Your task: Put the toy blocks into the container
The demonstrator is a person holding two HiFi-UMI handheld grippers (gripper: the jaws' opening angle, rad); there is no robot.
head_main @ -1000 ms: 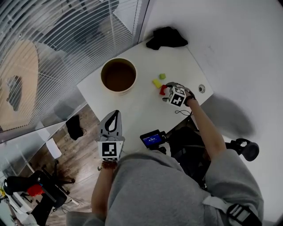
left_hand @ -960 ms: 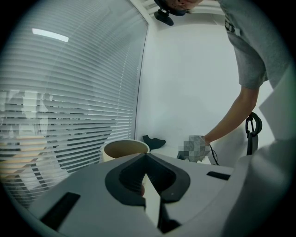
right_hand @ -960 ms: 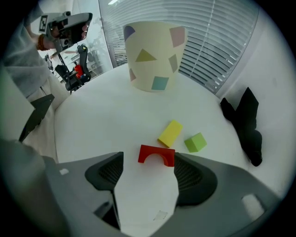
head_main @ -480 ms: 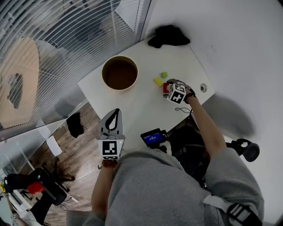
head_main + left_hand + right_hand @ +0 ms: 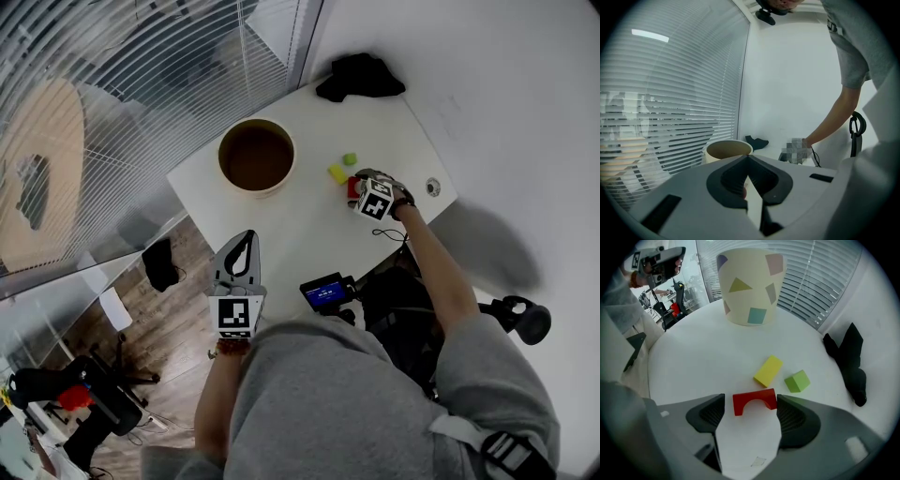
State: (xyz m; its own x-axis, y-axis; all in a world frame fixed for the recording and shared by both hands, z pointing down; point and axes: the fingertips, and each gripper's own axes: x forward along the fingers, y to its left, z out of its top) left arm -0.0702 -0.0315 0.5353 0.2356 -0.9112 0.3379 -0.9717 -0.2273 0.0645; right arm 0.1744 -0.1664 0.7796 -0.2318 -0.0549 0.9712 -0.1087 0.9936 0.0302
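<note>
Between the parted jaws of the right gripper (image 5: 750,406), the red arch block (image 5: 754,398) is framed on the white table (image 5: 689,357), not yet clamped. It is judged light, rigid and smooth, best pinched across its flat ends. Just beyond, a yellow block (image 5: 768,371) and a green cube (image 5: 797,381) are seen, and farther off the patterned container (image 5: 749,284). The left gripper (image 5: 746,161) is closed on nothing.

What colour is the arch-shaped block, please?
The arch-shaped block is red; right gripper view shows it best.

Red block (image 5: 754,402), yel. block (image 5: 768,371), grn block (image 5: 797,381); container (image 5: 749,282) cream w/ shapes.
</note>
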